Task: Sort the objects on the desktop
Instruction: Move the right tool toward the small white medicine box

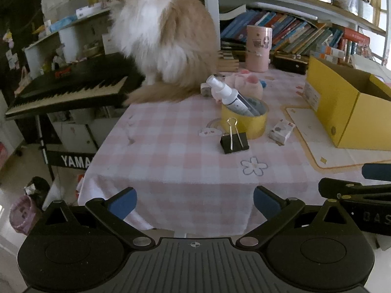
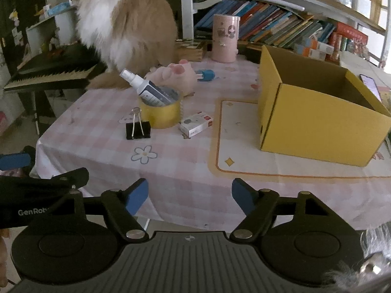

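Observation:
A black binder clip stands on the pink checked tablecloth. Behind it a yellow tape roll holds a white spray bottle. A small white carton lies beside the roll. A pink plush and a small blue object lie behind. An open yellow box stands on a cream mat. My left gripper and right gripper are open and empty at the near table edge.
A cream and white cat sits at the table's back left, next to a black keyboard. A pink cylinder stands before rows of books. A phone lies beyond the box.

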`<state>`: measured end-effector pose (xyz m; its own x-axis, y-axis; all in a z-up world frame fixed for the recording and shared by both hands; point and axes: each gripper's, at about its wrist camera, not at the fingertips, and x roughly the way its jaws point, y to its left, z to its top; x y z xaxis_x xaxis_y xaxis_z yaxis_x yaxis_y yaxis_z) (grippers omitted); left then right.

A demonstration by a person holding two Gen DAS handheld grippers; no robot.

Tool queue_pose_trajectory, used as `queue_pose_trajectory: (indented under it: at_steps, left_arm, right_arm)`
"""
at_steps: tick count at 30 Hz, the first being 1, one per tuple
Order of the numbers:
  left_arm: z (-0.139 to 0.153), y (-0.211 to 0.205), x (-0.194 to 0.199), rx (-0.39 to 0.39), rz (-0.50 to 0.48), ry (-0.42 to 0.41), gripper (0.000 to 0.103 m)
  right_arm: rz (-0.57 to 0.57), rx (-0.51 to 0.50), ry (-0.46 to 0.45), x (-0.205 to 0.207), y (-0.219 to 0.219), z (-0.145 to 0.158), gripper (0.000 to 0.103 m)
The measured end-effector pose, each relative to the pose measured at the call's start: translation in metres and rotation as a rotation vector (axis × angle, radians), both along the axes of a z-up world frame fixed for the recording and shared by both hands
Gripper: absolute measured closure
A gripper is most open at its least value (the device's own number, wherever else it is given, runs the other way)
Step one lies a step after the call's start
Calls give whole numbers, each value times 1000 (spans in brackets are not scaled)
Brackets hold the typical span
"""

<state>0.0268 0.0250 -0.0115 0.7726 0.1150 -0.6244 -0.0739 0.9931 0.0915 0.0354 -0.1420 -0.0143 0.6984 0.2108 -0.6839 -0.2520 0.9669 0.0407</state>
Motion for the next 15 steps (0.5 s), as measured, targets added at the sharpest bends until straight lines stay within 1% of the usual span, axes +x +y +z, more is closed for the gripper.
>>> queue_pose_trajectory:
  at_steps: [4, 10, 15]
  left_arm:
    - [-1, -1, 12, 9, 26, 14, 1]
    - [-3, 2, 32, 14, 93, 38, 1]
    - [-6, 2, 49, 15, 136, 61, 1]
  right_arm:
    - [28, 6, 9, 18, 0, -2, 31]
    - [100, 2, 30, 49, 5, -6, 31]
    - [153, -10, 51, 76, 10, -13, 35]
